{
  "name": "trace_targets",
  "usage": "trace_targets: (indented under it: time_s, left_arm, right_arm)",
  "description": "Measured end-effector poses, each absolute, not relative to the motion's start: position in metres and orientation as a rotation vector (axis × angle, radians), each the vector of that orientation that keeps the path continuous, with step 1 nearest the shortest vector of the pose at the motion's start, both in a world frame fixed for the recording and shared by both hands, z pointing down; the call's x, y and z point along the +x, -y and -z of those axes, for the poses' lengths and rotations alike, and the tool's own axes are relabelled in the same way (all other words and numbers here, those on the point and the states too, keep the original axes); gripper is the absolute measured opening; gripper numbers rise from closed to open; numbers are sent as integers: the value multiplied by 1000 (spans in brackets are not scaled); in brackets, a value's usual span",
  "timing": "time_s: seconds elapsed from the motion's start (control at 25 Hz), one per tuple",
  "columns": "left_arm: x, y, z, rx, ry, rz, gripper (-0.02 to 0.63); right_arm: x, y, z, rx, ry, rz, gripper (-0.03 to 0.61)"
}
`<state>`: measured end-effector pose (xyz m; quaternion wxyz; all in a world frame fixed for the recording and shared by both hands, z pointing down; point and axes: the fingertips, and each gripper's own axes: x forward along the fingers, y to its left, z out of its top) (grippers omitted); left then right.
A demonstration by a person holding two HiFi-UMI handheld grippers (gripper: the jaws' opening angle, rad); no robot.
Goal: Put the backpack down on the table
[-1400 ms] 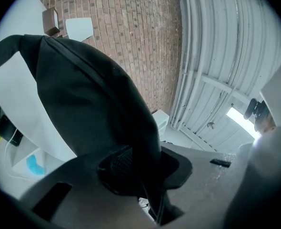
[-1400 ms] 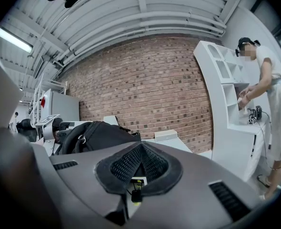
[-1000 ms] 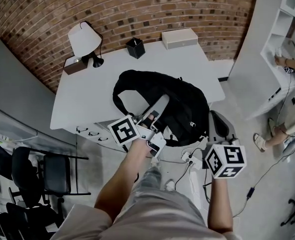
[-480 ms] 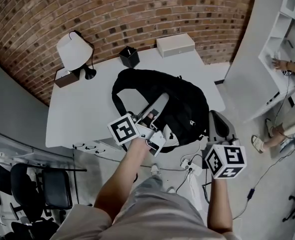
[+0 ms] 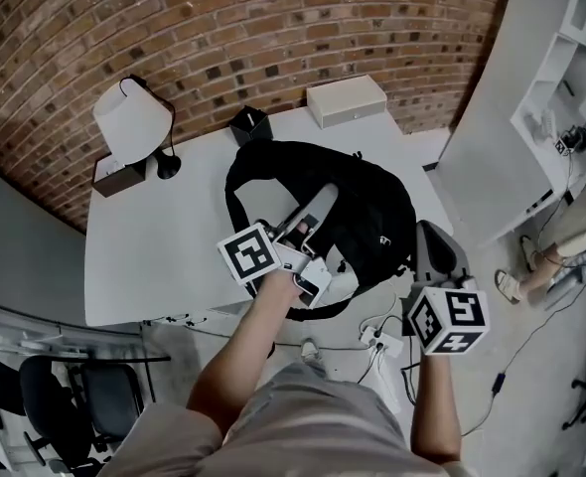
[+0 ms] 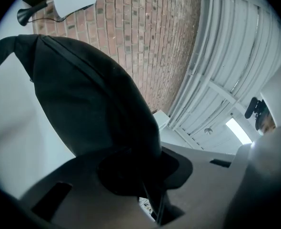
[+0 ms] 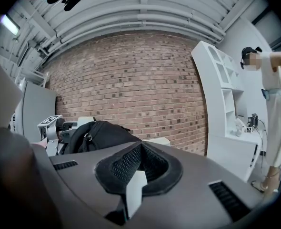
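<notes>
1. Head view: your left tongs (image 5: 318,207) pinch the black backpack (image 5: 367,207). The backpack hangs over the near edge of the white desk (image 5: 164,237), and I can't tell if it rests on it. Your right tongs (image 5: 434,237) are near the backpack's right side, past the desk edge. A lamp (image 5: 129,122), pen cup (image 5: 248,125) and box (image 5: 346,99) line the far edge by the brick wall (image 5: 273,28).
2. Left gripper view: the tongs are clamped on black backpack fabric. The backpack bulks up ahead, with the desk at the left and the lamp at top left.
3. Right gripper view: your right tongs are pressed together with nothing between them. The backpack is ahead on the left, with the left marker cube (image 7: 49,120) beside it. A person (image 7: 274,89) stands far right by a white shelf (image 7: 221,89).
</notes>
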<state>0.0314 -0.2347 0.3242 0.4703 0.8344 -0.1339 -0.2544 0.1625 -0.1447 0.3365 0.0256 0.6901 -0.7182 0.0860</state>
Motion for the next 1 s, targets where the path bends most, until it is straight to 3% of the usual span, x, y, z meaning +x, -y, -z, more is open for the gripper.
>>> trace_targets:
  time_s: [1.0]
  left_arm:
    - [58,336,-378,1976,360,562,66]
  right_arm:
    - [167,235,-356,2106,2135,-264,0]
